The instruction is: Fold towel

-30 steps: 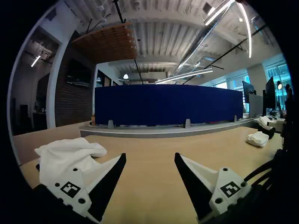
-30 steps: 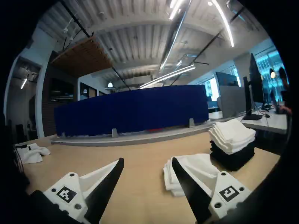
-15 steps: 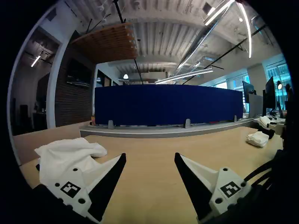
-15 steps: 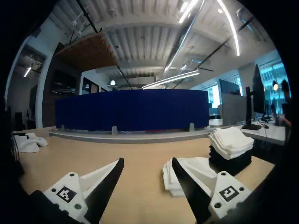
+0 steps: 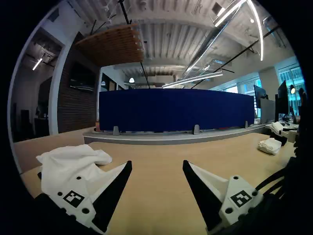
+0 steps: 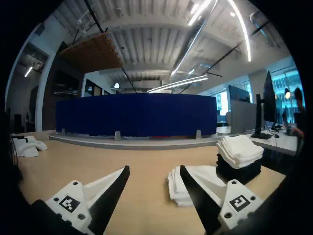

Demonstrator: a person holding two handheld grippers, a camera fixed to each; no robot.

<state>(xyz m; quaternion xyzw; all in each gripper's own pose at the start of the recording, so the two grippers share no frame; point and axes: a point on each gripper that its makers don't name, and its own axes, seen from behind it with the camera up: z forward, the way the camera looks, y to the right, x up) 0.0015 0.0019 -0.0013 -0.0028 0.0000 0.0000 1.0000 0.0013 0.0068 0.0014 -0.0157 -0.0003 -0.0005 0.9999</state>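
A crumpled white towel (image 5: pixel 68 164) lies on the wooden table (image 5: pixel 164 164) at the near left in the left gripper view, partly behind the left finger. My left gripper (image 5: pixel 156 168) is open just above the table with nothing between its fingers. The same towel (image 6: pixel 27 145) sits far left in the right gripper view. My right gripper (image 6: pixel 154 172) is open and holds nothing. A folded white towel (image 6: pixel 184 186) lies flat just behind its right finger. In the left gripper view that folded towel (image 5: pixel 270 145) sits far right.
A stack of folded white and black towels (image 6: pixel 239 158) stands at the table's right side. A blue divider panel (image 5: pixel 172 109) on a grey base closes off the table's far edge. Monitors (image 6: pixel 268 105) stand on a desk to the right.
The right gripper view has swung slightly, so the stack and folded towel sit a little lower and more to the left. The left gripper has stayed still.
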